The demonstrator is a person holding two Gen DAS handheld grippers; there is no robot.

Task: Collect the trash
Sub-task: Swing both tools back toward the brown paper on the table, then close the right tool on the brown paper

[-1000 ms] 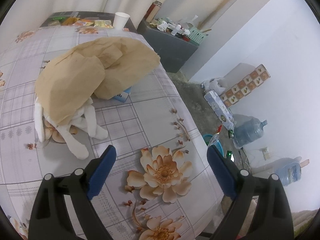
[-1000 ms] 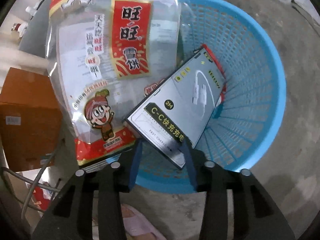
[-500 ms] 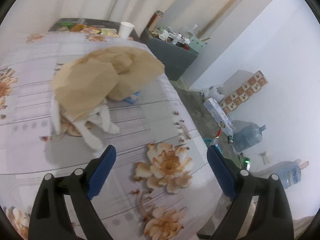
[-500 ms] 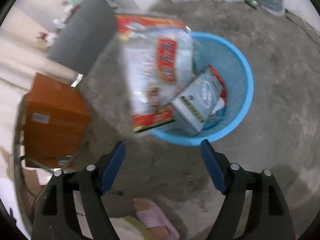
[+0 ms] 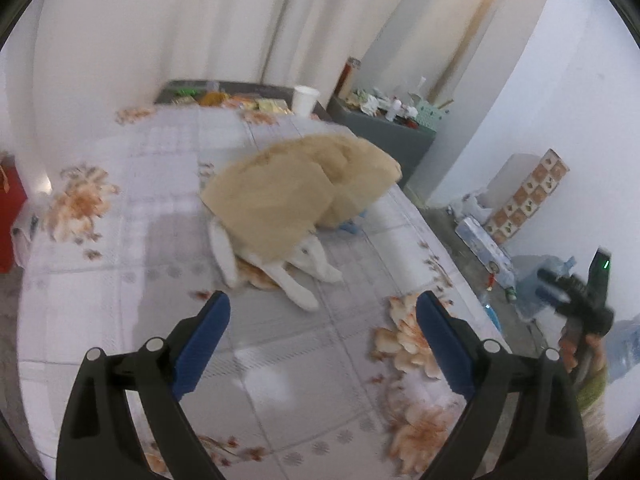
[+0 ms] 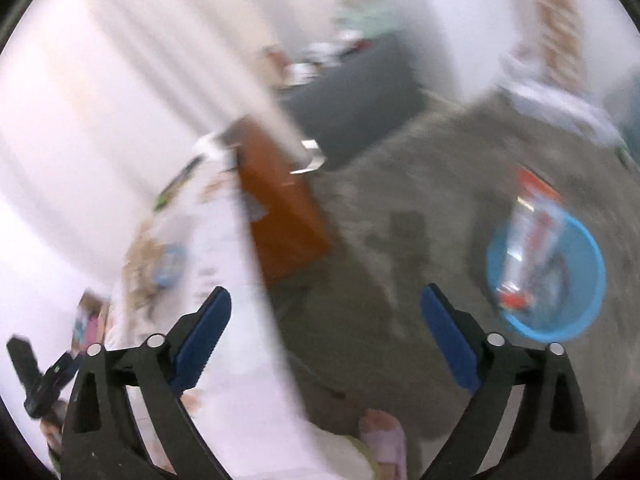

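The left tool [image 5: 322,334] hung above the bench [image 5: 120,208], jaws set wide apart with nothing between them. The bench carried a cloth printed with checks and orange flowers. A crumpled brown paper bag [image 5: 296,192] lay on the cloth ahead of the tool, well clear of the blue pads. White twisted handles [image 5: 296,286] stuck out from under the bag toward the tool. A small blue item [image 5: 352,226] showed at the bag's right edge, mostly covered; its kind could not be told. A white paper cup [image 5: 305,100] stood upright at the far end of the bench, beside a row of snack packets [image 5: 240,102].

The right tool [image 6: 325,330] had just been opening, and its jaws stood wide apart and empty. The right wrist view was heavily motion-blurred. The blue basket [image 6: 560,308] stood on the grey floor [image 6: 400,208], off to the right of the tool and apart from it. A red and clear snack wrapper [image 6: 528,240] stood in the basket and rose above its rim. Other contents of the basket could not be resolved in the blur. An orange-brown box [image 6: 280,208] stood on the floor between the bench edge and the basket. A pink slipper [image 6: 382,438] showed at the lower edge of that view.

In the left wrist view, the right tool [image 5: 576,296] appeared at the far right as a dark blurred shape beyond the bench edge.
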